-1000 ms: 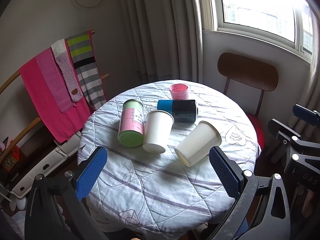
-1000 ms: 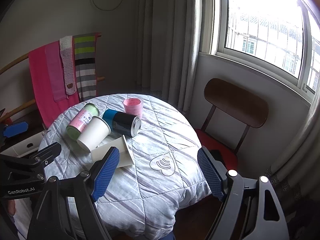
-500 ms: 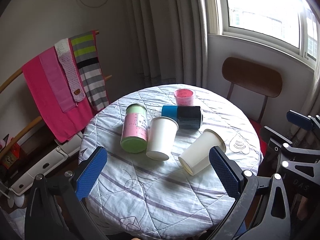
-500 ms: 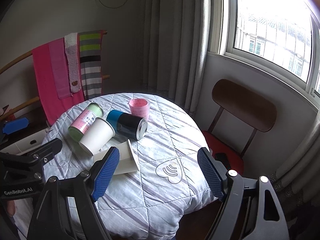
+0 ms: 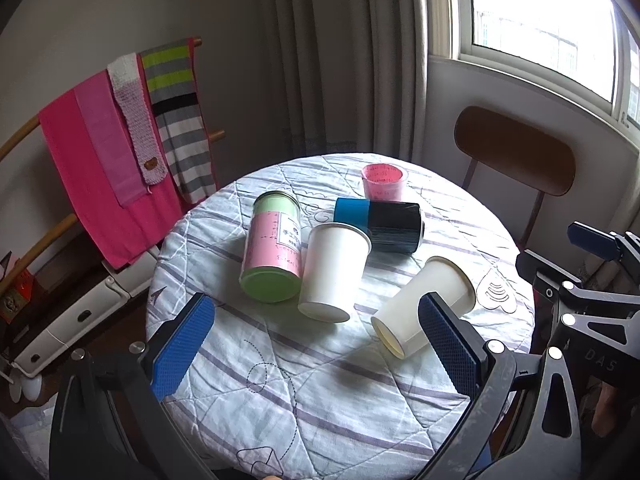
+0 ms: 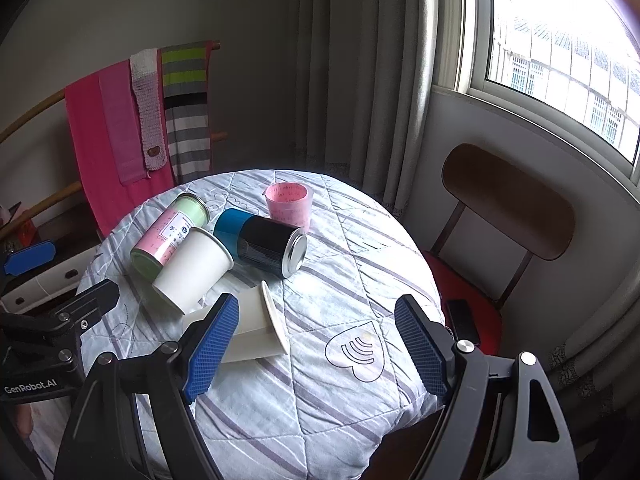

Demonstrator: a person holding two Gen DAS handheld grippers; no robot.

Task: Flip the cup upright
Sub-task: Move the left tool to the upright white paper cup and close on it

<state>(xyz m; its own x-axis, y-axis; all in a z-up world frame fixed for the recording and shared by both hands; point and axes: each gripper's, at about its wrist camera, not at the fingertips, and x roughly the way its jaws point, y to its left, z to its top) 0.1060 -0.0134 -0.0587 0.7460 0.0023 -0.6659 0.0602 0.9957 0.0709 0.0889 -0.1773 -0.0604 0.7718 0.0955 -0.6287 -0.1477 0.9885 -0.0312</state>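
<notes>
Two white paper cups lie on their sides on the round quilted table (image 5: 320, 392): one in the middle (image 5: 333, 270) (image 6: 193, 269) and one nearer the right edge (image 5: 420, 306) (image 6: 256, 330). A pink-and-green canister (image 5: 274, 254) (image 6: 170, 236) and a blue-and-black can (image 5: 382, 224) (image 6: 262, 244) also lie on their sides. A pink cup (image 5: 382, 182) (image 6: 289, 204) stands upright at the back. My left gripper (image 5: 316, 344) is open and empty above the near table edge. My right gripper (image 6: 316, 348) is open and empty above the table's right side.
A wooden chair with a red seat (image 6: 508, 196) stands right of the table, with a dark phone (image 6: 462, 320) on the seat. A rack of pink and striped cloths (image 5: 120, 132) stands at left. Curtains (image 5: 340, 60) and a window are behind.
Both grippers have drawn back and up a little, so the table sits lower and smaller in view. The cups have not moved. Both grippers stay open.
</notes>
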